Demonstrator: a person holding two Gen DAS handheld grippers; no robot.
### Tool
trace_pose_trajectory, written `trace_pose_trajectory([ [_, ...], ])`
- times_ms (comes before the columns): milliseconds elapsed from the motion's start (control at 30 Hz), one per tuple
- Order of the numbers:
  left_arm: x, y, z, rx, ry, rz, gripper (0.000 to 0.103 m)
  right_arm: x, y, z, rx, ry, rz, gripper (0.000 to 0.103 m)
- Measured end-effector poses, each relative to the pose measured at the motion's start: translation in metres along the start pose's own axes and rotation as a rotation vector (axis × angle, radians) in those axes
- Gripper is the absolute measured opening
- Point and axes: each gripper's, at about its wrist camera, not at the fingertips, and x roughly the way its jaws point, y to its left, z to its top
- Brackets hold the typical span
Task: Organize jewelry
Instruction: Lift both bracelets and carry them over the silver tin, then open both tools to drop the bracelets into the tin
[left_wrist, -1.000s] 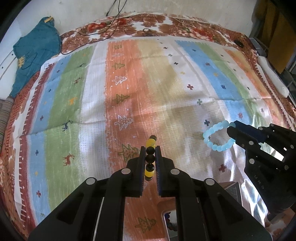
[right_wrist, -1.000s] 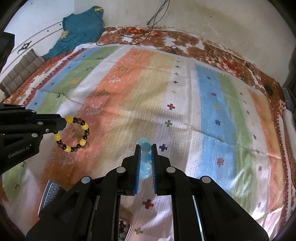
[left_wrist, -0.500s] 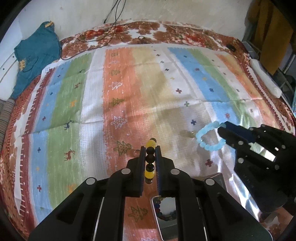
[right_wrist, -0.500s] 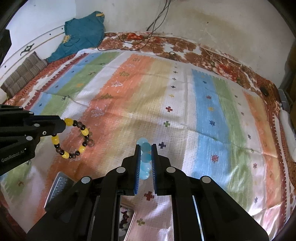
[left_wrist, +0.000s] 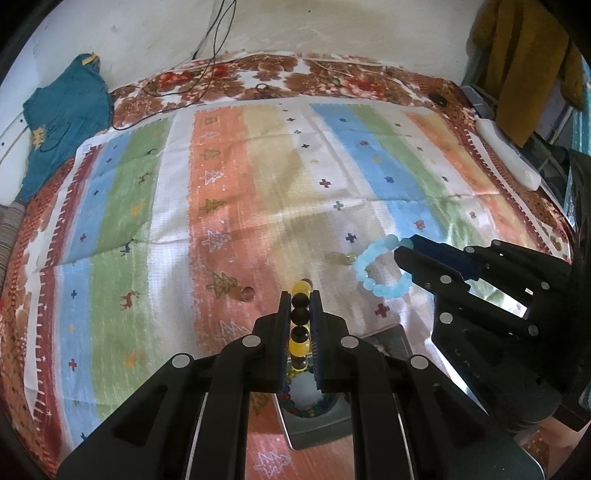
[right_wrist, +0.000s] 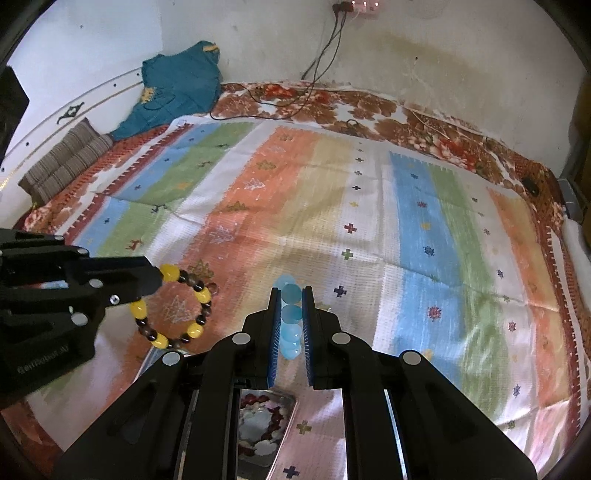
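Bracelets are carried above a striped bedspread (left_wrist: 258, 177): the yellow-and-black bracelet (right_wrist: 173, 310) is clamped in the left hand-held gripper (left_wrist: 300, 317), the pale blue bracelet (left_wrist: 380, 269) in the right hand-held gripper (right_wrist: 290, 321). A metal tray (left_wrist: 317, 424) lies directly beneath and behind both sets of fingers, nearer the left. Its contents are largely hidden by the gripper bodies; small loose items on the cloth cannot be identified.

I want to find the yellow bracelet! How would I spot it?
Look over the striped blanket to the left gripper. Pinched in it hangs the yellow-and-dark beaded bracelet. The right gripper holds a pale blue beaded bracelet, all one colour; this one alternates big yellow and small dark beads.
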Motion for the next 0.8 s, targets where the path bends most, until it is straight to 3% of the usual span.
trace_pose_trajectory([
  [800,-0.050,-0.015,-0.031,0.010,-0.071,-0.033,0.010,-0.043,0.013,-0.029,-0.002,-0.034,0.055,0.012],
])
